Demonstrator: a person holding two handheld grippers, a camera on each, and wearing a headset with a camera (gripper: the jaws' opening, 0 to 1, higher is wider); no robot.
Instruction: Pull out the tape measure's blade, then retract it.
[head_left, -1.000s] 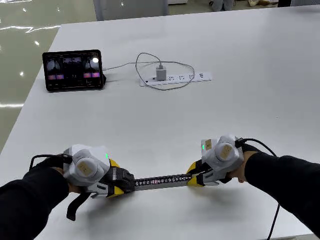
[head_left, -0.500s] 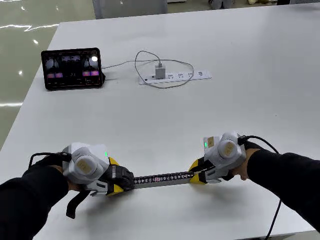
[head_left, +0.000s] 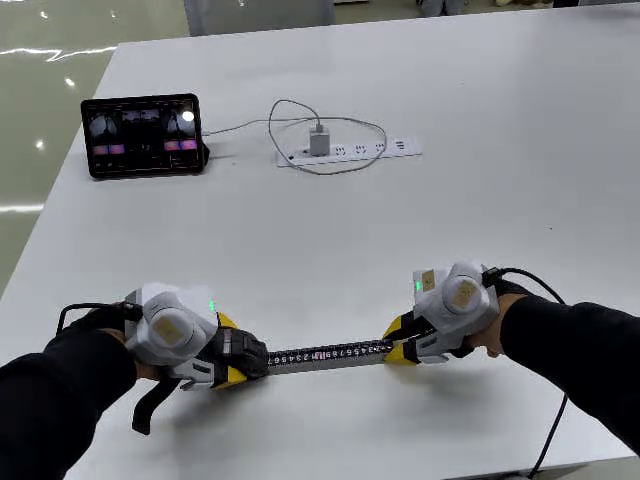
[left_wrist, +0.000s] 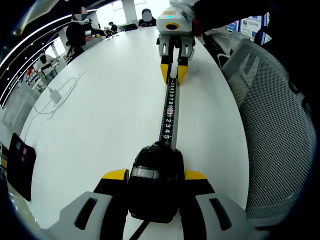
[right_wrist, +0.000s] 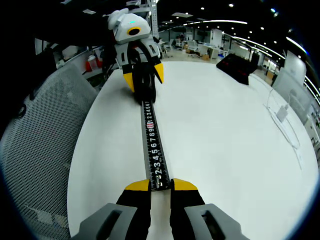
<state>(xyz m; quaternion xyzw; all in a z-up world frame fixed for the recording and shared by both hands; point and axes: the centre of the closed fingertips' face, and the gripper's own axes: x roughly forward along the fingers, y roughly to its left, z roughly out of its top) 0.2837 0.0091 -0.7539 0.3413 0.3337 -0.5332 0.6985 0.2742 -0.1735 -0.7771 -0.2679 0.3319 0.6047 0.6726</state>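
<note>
Currently, the tape measure case (head_left: 247, 354) is clamped in the fingers of the left gripper (head_left: 232, 362) on the near tabletop (head_left: 420, 220). Its blade (head_left: 330, 353), judged thin and springy, is pinched at its tip by the fingers of the right gripper (head_left: 398, 349).

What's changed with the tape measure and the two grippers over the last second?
The right gripper, shut on the tip of the black numbered tape blade, has moved slightly right, away from the left gripper, drawing a little more blade out. The left gripper still clamps the black tape measure case. The black tablet and white power strip stayed put.
</note>
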